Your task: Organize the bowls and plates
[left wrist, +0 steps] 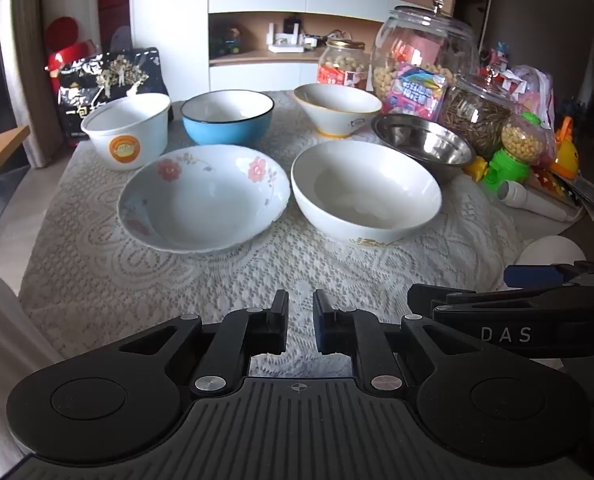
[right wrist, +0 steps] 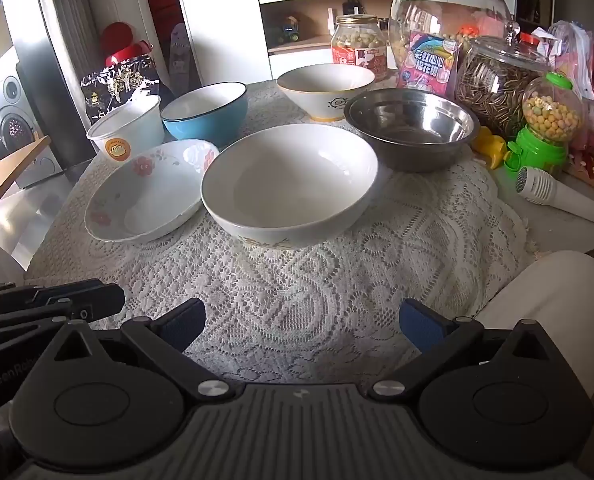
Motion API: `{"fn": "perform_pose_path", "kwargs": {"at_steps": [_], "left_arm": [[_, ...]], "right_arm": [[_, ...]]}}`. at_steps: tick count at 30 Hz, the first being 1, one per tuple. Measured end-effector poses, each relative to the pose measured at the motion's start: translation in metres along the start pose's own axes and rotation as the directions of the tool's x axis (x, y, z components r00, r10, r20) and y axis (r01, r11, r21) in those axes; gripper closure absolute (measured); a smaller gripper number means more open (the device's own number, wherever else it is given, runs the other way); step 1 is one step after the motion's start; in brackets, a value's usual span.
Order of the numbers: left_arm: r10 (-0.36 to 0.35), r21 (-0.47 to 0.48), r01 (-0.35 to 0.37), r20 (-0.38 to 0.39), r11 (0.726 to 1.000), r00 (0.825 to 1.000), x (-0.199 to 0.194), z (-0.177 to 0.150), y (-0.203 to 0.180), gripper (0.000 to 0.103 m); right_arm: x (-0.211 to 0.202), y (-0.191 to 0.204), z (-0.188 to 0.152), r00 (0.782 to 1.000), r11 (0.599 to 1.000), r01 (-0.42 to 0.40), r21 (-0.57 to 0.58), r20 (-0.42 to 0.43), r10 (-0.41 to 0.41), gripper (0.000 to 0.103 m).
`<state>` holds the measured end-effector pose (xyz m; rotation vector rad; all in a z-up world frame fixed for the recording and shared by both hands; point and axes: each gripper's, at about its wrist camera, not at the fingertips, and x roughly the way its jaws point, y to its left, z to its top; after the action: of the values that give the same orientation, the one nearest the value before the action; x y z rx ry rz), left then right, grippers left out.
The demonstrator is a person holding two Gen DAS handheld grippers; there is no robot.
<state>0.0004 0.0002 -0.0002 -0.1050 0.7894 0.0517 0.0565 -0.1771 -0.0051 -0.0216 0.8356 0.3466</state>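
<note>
Six bowls stand apart on a lace-covered table (left wrist: 97,280). A floral dish (left wrist: 203,196) (right wrist: 149,196) and a large white bowl (left wrist: 367,196) (right wrist: 289,184) are in front. Behind them are a white cup-shaped bowl (left wrist: 127,132) (right wrist: 127,130), a blue bowl (left wrist: 227,116) (right wrist: 205,110), a yellow-rimmed conical bowl (left wrist: 337,108) (right wrist: 325,88) and a steel bowl (left wrist: 423,144) (right wrist: 411,126). My left gripper (left wrist: 300,320) is nearly shut and empty, near the front edge. My right gripper (right wrist: 301,322) is open and empty, in front of the large white bowl.
Glass jars (left wrist: 425,48) (right wrist: 449,12) of snacks, a seed jar (right wrist: 497,80), a green candy dispenser (right wrist: 543,128) and a white microphone (right wrist: 565,196) crowd the right side. A black snack bag (left wrist: 109,80) stands at the back left. Shelves stand behind.
</note>
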Motion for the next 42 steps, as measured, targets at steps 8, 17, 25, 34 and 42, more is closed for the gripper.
{"fn": "perform_pose_path", "kwargs": {"at_steps": [8,17,25,34,42], "left_arm": [[0.047,0.019,-0.047,0.014,0.999,0.999,-0.0022,0.0002,-0.0002,0.087],[0.050,0.012,-0.050,0.019,0.999,0.999,-0.0020,-0.0026,-0.0014,0.087],[0.049,0.011,-0.049,0.019,0.999,0.999,-0.0025,-0.0023,-0.0006,0.087],[0.052,0.005,-0.053,0.015,0.999,0.999,-0.0028,-0.0027,0.0004,0.087],[0.051,0.005,-0.051,0.014,0.999,0.999,-0.0028,-0.0028,0.0008,0.087]], "right_arm": [[0.0005,0.0033,-0.0042,1.000,1.000,0.006,-0.004,0.005,-0.006,0.000],[-0.0007,0.0010,-0.0016,1.000,1.000,-0.005,-0.003,-0.002,0.005,0.000],[0.0000,0.0010,-0.0014,1.000,1.000,-0.004,-0.004,-0.002,0.004,0.000],[-0.0006,0.0013,-0.0019,1.000,1.000,-0.004,-0.005,-0.001,0.004,0.000],[-0.0006,0.0014,-0.0022,1.000,1.000,-0.004,-0.005,-0.001,0.004,0.000]]}}
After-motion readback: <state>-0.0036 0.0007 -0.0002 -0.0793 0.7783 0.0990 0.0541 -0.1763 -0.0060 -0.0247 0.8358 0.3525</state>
